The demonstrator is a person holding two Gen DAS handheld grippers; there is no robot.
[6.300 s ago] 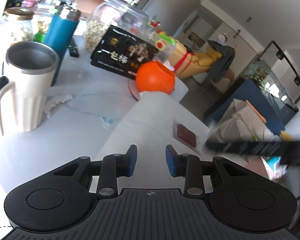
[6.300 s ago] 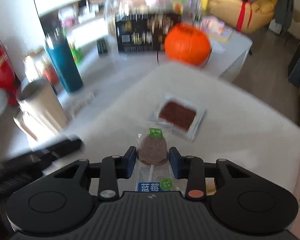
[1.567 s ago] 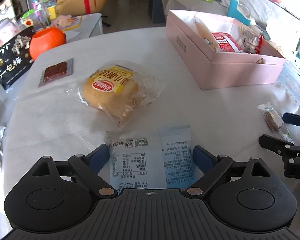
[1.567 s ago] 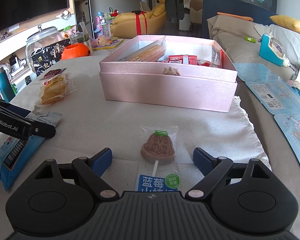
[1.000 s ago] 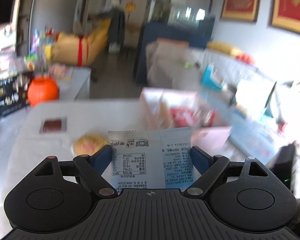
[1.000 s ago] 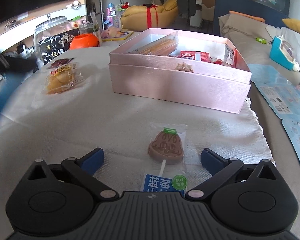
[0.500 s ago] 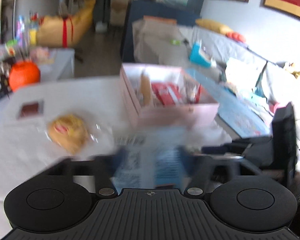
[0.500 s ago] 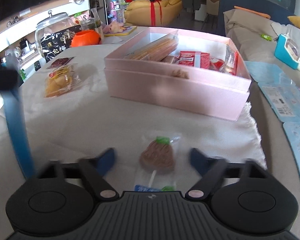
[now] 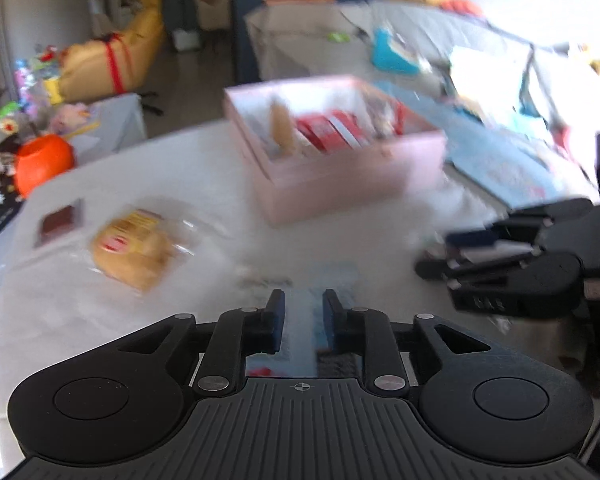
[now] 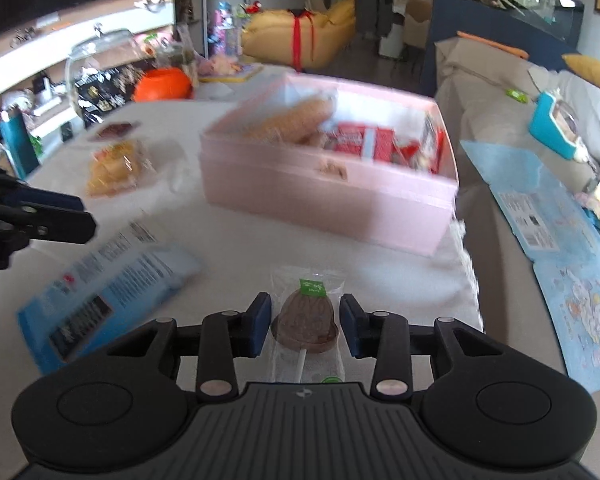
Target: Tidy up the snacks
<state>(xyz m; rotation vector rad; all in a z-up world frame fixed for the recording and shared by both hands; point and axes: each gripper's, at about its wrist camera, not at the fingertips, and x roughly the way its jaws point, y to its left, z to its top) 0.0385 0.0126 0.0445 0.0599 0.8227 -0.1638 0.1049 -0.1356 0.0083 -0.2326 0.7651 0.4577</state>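
My left gripper [image 9: 303,312] is shut on the blue snack packet [image 9: 305,320], seen edge-on between the pads; the packet also shows in the right wrist view [image 10: 112,292], hanging over the white cloth. My right gripper [image 10: 305,326] is closed around the wrapped chocolate lollipop [image 10: 307,320], its pads at the wrapper's sides. The pink box [image 10: 324,192] with several snacks inside stands ahead; it also shows in the left wrist view [image 9: 340,176]. A yellow bun pack [image 9: 134,248] and a small dark red packet [image 9: 58,222] lie on the cloth at the left.
An orange pumpkin pot [image 9: 40,162] sits at the table's far left corner. A glass jar [image 10: 100,68], a black box and a teal bottle [image 10: 16,148] stand on the side counter. Blue printed sheets [image 10: 548,216] lie on the sofa to the right.
Both grippers have closed: the left jaws narrowed onto the blue packet, the right jaws narrowed onto the lollipop. The left gripper has lifted the packet and swung toward the box.
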